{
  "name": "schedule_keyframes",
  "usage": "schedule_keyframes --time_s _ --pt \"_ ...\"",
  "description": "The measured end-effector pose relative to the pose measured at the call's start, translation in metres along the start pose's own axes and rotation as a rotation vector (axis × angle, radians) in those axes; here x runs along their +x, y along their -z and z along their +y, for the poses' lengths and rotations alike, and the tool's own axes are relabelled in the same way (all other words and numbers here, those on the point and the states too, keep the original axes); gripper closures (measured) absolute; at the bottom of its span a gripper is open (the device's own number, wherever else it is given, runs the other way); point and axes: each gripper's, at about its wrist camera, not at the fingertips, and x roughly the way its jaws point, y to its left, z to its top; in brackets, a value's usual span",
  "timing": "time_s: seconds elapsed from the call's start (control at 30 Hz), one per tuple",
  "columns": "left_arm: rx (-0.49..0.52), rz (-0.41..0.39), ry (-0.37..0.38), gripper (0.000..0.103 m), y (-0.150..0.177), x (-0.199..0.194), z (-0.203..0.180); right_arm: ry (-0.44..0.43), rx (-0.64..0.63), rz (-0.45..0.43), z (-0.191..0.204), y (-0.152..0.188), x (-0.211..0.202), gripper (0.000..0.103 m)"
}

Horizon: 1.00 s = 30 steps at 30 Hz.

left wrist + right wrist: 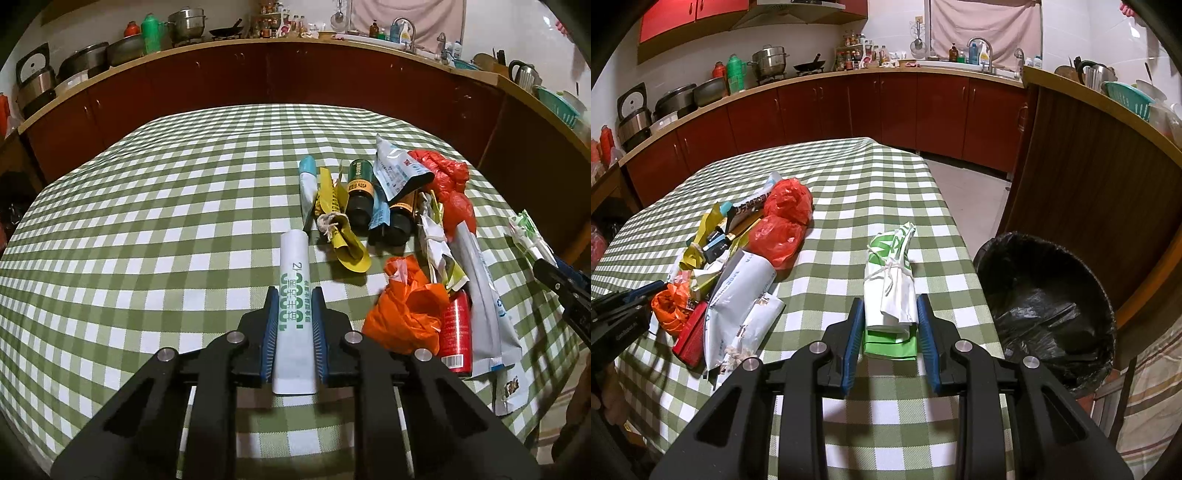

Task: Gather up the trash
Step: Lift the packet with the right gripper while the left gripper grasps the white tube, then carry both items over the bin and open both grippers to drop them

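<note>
Left gripper (294, 325) at lower centre of the left wrist view, black linkage arms spreading to the bottom corners, blue-padded fingers (269, 332) closed against both sides of a white tube (294, 295), pointing straight up the frame. Also seen at the far left edge of the right wrist view, dark and blurred. Right gripper (891, 332) at lower centre of its own view, blue pads pressed on either side of a string-tied green-and-white packet (892, 291). Seen again at the right edge of the left wrist view, black finger angled inward.
</note>
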Motion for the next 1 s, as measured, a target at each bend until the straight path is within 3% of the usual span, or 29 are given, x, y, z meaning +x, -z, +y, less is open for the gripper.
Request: schedule_keyframes --time_s 0.23,0.4,1.0 --pt "-0.008 -0.068 -0.013 0.086 -0.004 -0.022 -0.006 0.005 -0.005 -0.025 -0.002 0.001 -0.007 0.073" --pt "0.008 -0.087 0.028 0.086 -0.012 -0.035 -0.025 0.020 0.003 -0.038 -0.010 0.001 -0.013 0.073" --pt "0.201 -0.134 0.202 0.086 -0.033 -0.025 -0.192 0.195 0.098 -0.070 -0.115 0.007 -0.022 0.073"
